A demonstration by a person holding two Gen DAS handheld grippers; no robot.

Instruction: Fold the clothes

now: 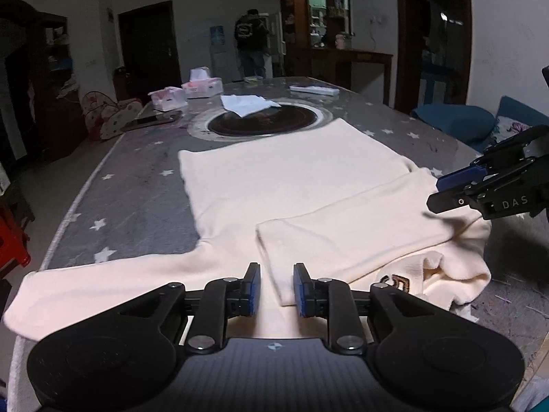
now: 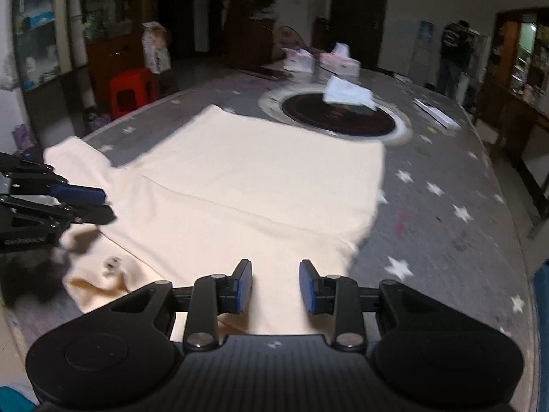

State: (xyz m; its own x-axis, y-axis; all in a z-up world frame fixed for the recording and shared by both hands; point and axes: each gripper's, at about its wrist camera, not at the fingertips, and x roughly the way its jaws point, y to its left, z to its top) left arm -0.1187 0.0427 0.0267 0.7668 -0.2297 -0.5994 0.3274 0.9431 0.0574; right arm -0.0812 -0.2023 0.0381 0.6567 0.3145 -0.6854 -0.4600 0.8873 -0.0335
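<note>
A cream long-sleeved top (image 1: 291, 178) lies flat on the grey star-patterned tablecloth (image 1: 137, 185). One sleeve is folded across its body (image 1: 350, 230); the other sleeve (image 1: 103, 281) stretches out to the left. The collar with a brown logo (image 1: 398, 281) is bunched at the near right. My left gripper (image 1: 276, 288) is open and empty just above the folded sleeve's cuff. My right gripper (image 2: 275, 285) is open and empty over the top's near edge (image 2: 240, 189). The right gripper also shows in the left wrist view (image 1: 442, 192), its jaws apart above the shoulder. The left gripper shows at the left of the right wrist view (image 2: 103, 204).
A round black hotplate (image 1: 264, 120) is set in the table beyond the top, with a white cloth (image 1: 247, 104) on it. Tissue boxes (image 1: 202, 87) and a phone (image 1: 154, 120) lie at the far left. A person (image 1: 250, 41) stands at the back. A red stool (image 2: 132, 91) stands beside the table.
</note>
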